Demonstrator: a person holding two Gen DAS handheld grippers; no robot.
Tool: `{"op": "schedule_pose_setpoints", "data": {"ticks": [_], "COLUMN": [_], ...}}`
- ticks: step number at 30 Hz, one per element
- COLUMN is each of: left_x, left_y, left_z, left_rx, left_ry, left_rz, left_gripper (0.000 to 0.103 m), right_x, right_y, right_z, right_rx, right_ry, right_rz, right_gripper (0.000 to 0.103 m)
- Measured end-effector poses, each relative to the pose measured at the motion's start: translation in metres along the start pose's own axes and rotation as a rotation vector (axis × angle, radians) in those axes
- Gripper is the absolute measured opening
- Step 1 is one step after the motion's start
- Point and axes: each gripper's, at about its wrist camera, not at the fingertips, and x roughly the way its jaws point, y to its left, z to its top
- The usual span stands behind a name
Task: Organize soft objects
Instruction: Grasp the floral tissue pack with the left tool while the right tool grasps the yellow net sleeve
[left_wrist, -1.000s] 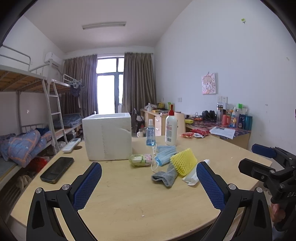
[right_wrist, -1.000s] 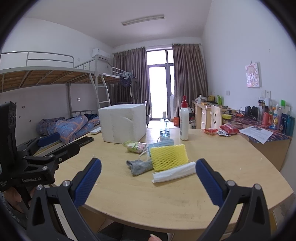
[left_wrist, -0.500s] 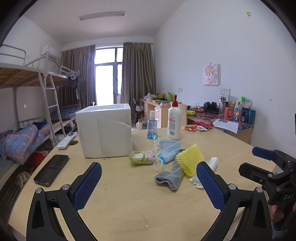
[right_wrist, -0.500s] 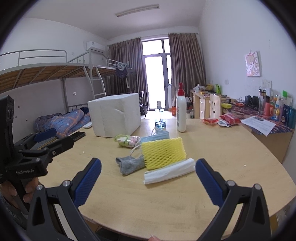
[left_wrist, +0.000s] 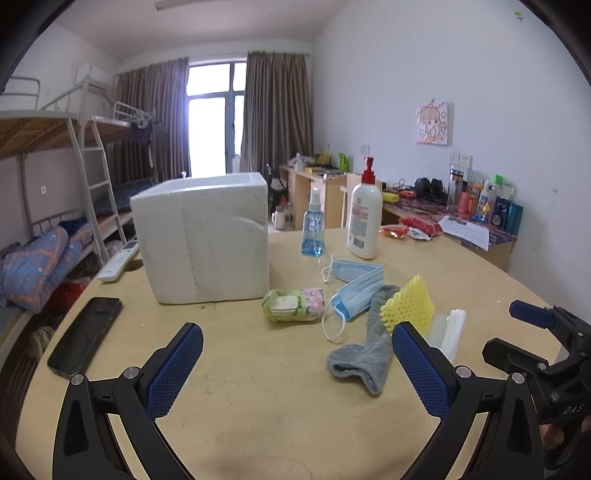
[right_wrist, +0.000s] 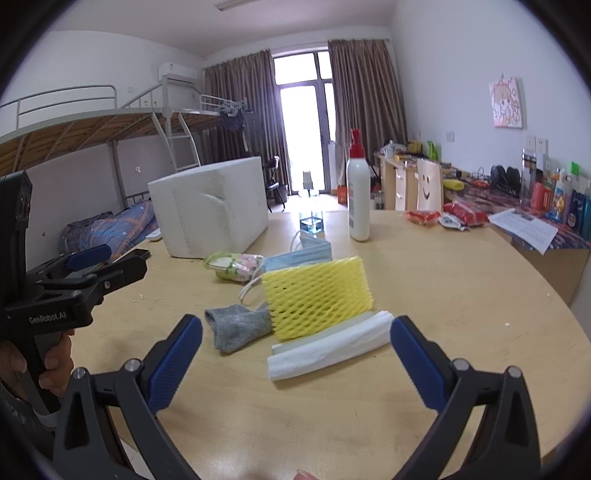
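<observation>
Lying in a loose cluster near the worktop (left_wrist: 258, 406) centre are the soft things: grey sock (left_wrist: 365, 354), yellow foam net (left_wrist: 408, 310), white roll (left_wrist: 452, 332), blue masks (left_wrist: 356, 284) & a wipes pack (left_wrist: 293, 304). In right wrist view the net (right_wrist: 317, 295) sits on top of the sock's (right_wrist: 236, 325) far end and overlaps the roll (right_wrist: 328, 350), which lies just in front of it; masks (right_wrist: 299, 254) and pack (right_wrist: 232, 266) are behind. White foam box (left_wrist: 203, 240) stands upright left of the cluster, just beside the pack. Spray bottle (left_wrist: 313, 229) & lotion bottle (left_wrist: 364, 218) stand behind the masks, close together. Phone (left_wrist: 86, 336) lies flat near the worktop's left edge, remote (left_wrist: 118, 260) beyond it by the box. Bunk bed (left_wrist: 55, 177) along the left wall, cluttered desk (left_wrist: 461, 221) along the right.

Left tool (left_wrist: 295, 365): jaws wide, holding nothing, above bare worktop w/ the sock near its right finger. Right tool (right_wrist: 295, 358): jaws wide, nothing held, roll & sock lying between and just beyond its tips. Each tool shows at the edge of the other's view.
</observation>
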Motion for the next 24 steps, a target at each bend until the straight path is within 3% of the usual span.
{"op": "schedule_pose_setpoints", "data": {"ticks": [10, 24], "left_x": [0.051, 0.127], "left_y": [0.009, 0.018], "left_z": [0.02, 0.037], "left_rx": [0.027, -0.051], "left_ry": [0.137, 0.291], "left_rz": [-0.112, -0.063], "left_gripper": [0.102, 0.097], "right_x": [0.021, 0.048], "right_y": [-0.009, -0.022], "right_z": [0.005, 0.008], "right_rx": [0.004, 0.021], "right_ry": [0.051, 0.146], "right_rz": [-0.004, -0.019], "right_gripper": [0.103, 0.103]}}
